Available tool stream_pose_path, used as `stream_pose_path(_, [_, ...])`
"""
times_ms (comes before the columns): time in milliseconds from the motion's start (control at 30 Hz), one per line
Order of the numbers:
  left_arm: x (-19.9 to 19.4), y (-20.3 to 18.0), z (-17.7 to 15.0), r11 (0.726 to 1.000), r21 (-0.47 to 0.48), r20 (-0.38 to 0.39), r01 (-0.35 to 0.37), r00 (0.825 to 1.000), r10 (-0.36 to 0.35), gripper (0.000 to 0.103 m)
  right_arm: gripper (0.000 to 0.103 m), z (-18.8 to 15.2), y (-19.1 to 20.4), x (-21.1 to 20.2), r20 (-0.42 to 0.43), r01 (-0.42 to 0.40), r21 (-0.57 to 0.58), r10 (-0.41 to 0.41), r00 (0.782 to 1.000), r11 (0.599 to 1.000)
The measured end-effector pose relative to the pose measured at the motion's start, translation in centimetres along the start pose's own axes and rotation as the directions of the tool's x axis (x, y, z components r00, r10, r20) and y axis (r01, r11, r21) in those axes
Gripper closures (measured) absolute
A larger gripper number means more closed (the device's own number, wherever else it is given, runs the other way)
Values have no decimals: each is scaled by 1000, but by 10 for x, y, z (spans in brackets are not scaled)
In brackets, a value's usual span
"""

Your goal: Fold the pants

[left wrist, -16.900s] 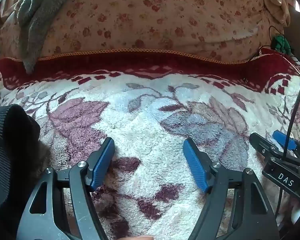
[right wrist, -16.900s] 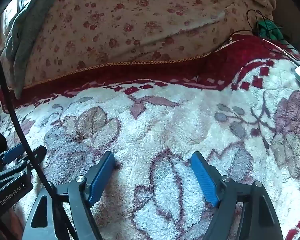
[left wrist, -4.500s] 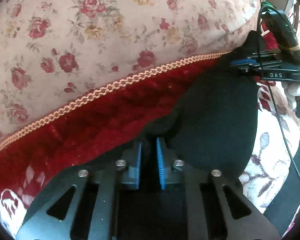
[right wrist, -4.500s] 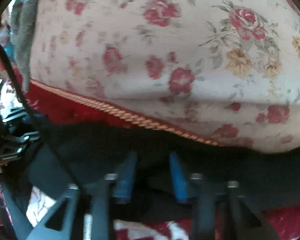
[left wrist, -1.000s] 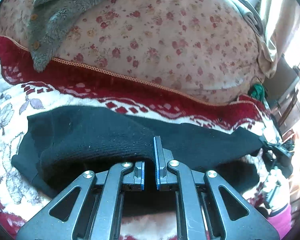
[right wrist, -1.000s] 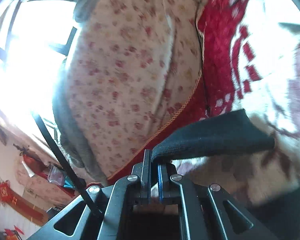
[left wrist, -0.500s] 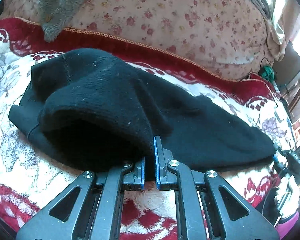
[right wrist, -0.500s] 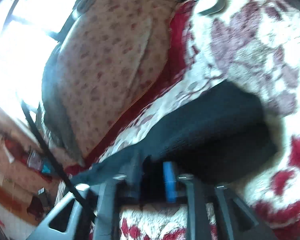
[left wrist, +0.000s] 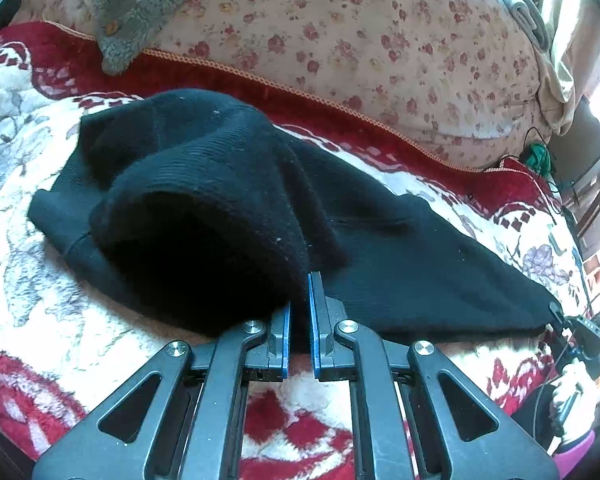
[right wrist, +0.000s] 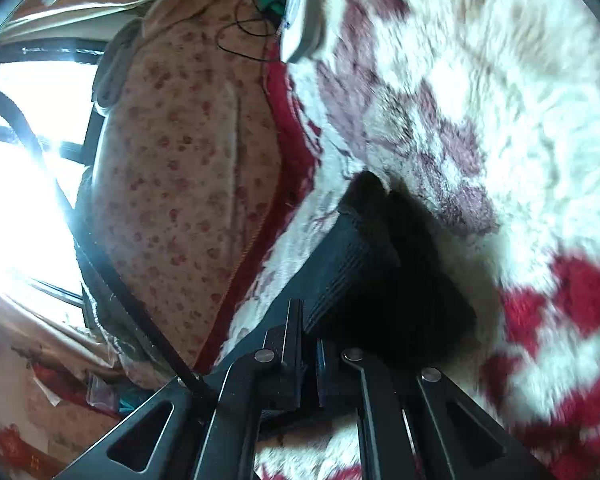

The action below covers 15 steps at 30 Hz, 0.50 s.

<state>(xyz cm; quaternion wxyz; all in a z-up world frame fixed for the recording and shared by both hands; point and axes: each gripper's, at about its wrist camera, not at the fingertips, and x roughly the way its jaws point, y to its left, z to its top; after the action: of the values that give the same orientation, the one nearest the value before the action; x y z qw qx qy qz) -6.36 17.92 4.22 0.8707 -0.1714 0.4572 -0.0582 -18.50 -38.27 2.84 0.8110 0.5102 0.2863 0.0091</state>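
L tool (left wrist: 299, 316): jaws pinched nearly shut on a black knit edge of the pants (left wrist: 340, 232); cloth sits between the blue pads.
R tool (right wrist: 309, 340): jaws likewise nearly together, ribbed black hem clamped between them; frame blurred, so contact read w/ some doubt.
Pants: black, lying on the fleece blanket (left wrist: 40, 304) of the bed, just ahead of L tool; one bulky end bunched up and open like a mouth, left of L tool.
Long axis: runs from that bunched end, past L tool, out to the right, tapering to the far end where R tool (left wrist: 556, 312) grips.
Key relation: each tool holds one end, so cloth spans between them; L hand nearer the thick end. Next fold prob. needs one end carried along that axis onto the other.
L view only: whole span, grey fuzzy garment (left wrist: 140, 0) on floral quilt (left wrist: 380, 40) beyond pants.
R view only: ribbed hem close up, white device (right wrist: 302, 12) on blanket far from pants, window.
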Motion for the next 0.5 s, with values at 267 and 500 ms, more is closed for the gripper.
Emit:
stream_pose_path(267, [-29,25,-9,998,-67,36,18,999,-15,95,86,-2,-1,12,-121,247,7,-245,962,969])
stream_pose_path(500, [-61,67,-3,984,-173,87,39,996,-24,66,79,-2,48,-13,-64,268,-146,-280,958,952])
